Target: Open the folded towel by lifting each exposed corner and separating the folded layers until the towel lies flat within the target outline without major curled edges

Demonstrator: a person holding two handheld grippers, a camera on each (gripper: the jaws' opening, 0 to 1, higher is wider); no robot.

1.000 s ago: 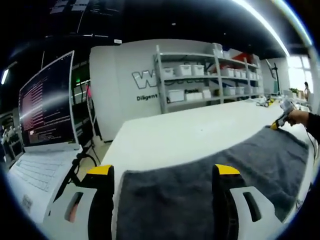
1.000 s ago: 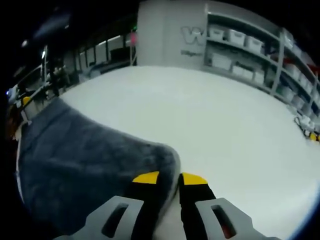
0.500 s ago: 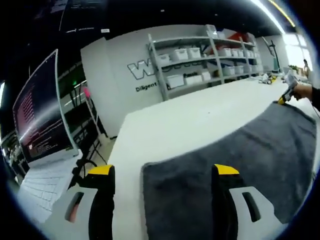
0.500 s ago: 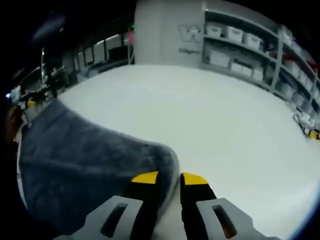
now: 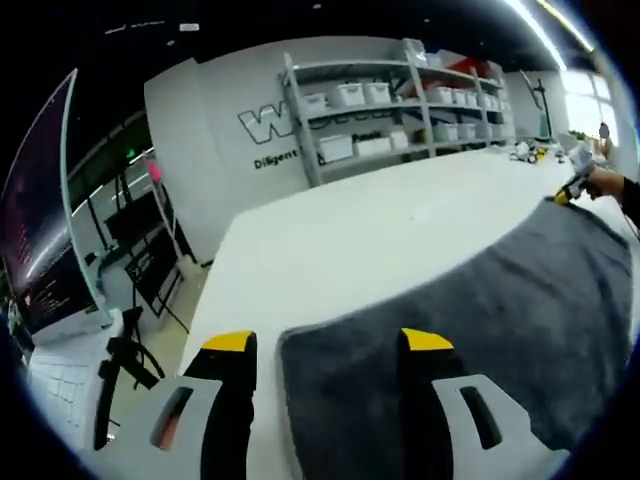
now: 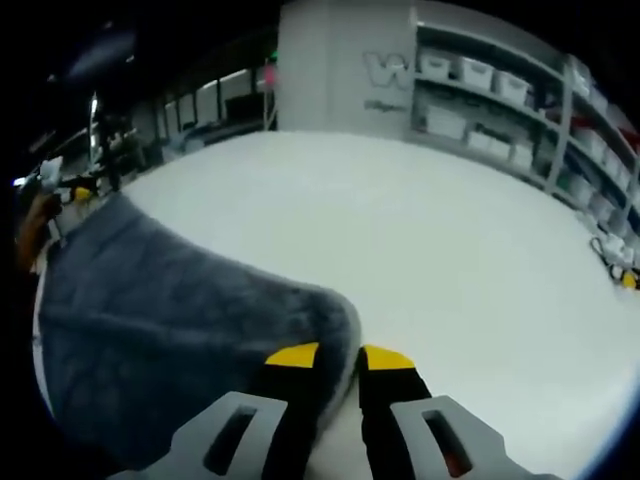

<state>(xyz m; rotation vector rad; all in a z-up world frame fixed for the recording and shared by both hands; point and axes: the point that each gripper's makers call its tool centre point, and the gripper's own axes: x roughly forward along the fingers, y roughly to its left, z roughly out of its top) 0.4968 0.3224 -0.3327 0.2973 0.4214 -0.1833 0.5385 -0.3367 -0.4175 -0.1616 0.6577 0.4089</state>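
In the left gripper view, a laptop (image 5: 45, 260) stands open at the left edge, its screen lit with lines of text too small to read, and a dark stand (image 5: 150, 270) rises beside the table's end. The right gripper view has instead a small yellow and black item (image 6: 620, 268) with a cable lying on the far right of the table (image 6: 420, 230). Both views take in the metal shelves (image 5: 400, 110) stacked with white bins against a pale wall; large letters beginning with "W" are painted there, with a smaller line under them starting "Diligent", the rest hidden by the shelf posts. The towel (image 5: 470, 320) is dark grey and fluffy, spread on the white table with a soft rounded edge along its near side and no sharp creases that can be made out. In the left gripper view, the left gripper (image 5: 325, 345) has its yellow-tipped jaws set wide apart, one over the bare table and the other over the towel, with the towel's corner lying between them and not pinched. In the right gripper view, the right gripper (image 6: 338, 358) has its jaws drawn nearly together on the towel's rounded corner, which bulges up just beside the tips. The right gripper also appears far off at the right of the left gripper view, held by a hand (image 5: 600, 182) at the towel's far corner.
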